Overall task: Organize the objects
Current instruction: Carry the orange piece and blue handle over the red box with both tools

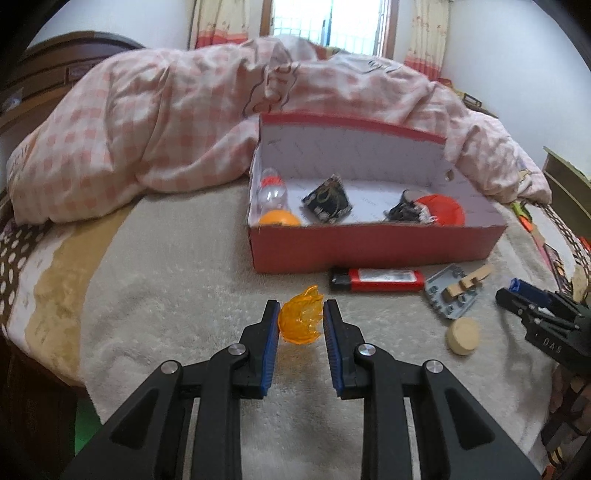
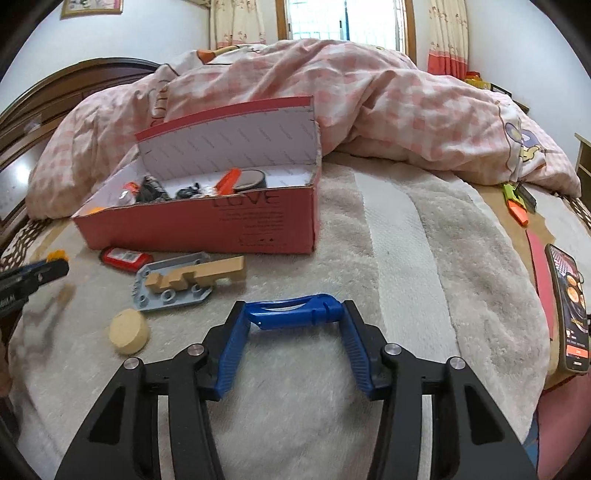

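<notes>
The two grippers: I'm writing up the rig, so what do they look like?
Both are alike. The left gripper and the right gripper have matte black angular linkage arms with triangular cut-outs, round silver pivot pins, and ribbed blue pads on the fingers. White lettering marks the right gripper's body in the left wrist view.

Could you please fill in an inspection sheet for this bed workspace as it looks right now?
Surface: beige fleece blanket over the bed.
Job's things: red box, open, holding a small bottle, orange ball and dark packet; lighter, grey plate bearing a wooden piece, and wooden disc lie outside.
Clutter: phone at the right edge.
Grippers: left gripper shut on an orange plastic piece; right gripper shut on a blue plastic part.
Cables: nothing seen.
Surroundings: pink checked quilt, curtains, window.
</notes>
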Action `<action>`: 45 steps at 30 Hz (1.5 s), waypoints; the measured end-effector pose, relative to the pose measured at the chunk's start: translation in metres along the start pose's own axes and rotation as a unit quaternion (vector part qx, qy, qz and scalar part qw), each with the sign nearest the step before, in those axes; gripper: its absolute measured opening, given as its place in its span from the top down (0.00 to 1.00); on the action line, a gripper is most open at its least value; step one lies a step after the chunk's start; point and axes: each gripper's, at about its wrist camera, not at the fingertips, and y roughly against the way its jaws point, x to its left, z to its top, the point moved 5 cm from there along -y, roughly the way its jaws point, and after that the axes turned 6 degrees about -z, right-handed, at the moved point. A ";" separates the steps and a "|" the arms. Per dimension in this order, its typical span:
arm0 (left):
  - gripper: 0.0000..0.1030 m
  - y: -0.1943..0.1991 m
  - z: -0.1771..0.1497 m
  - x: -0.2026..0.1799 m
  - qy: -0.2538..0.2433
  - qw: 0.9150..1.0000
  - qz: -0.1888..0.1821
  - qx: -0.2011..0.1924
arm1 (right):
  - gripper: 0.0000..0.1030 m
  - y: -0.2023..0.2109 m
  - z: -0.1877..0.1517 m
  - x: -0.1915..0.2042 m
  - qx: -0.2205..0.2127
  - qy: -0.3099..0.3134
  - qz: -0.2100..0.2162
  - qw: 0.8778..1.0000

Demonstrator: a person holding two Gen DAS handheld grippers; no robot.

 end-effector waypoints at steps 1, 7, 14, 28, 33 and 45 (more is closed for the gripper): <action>0.78 0.003 0.003 -0.001 -0.002 1.000 -0.002 -0.004 | 0.51 0.004 -0.001 0.001 -0.001 0.002 0.003 1.000; 0.78 0.015 0.017 -0.009 -0.007 1.000 -0.012 -0.020 | 0.50 0.027 0.006 0.016 -0.016 0.019 0.025 0.999; 0.78 0.016 0.024 -0.015 -0.017 0.999 -0.016 -0.025 | 0.50 0.039 0.017 0.039 -0.030 0.036 0.057 0.997; 0.78 -0.019 0.068 -0.028 -0.029 0.999 -0.024 -0.029 | 0.50 0.030 0.044 0.055 -0.046 0.052 0.072 0.995; 0.78 -0.044 0.083 -0.023 -0.022 0.999 -0.014 -0.018 | 0.50 0.019 0.054 0.054 -0.042 0.049 0.076 0.995; 0.78 -0.104 0.119 -0.020 -0.012 1.000 0.005 0.014 | 0.50 -0.027 0.103 0.054 -0.019 0.044 0.063 0.997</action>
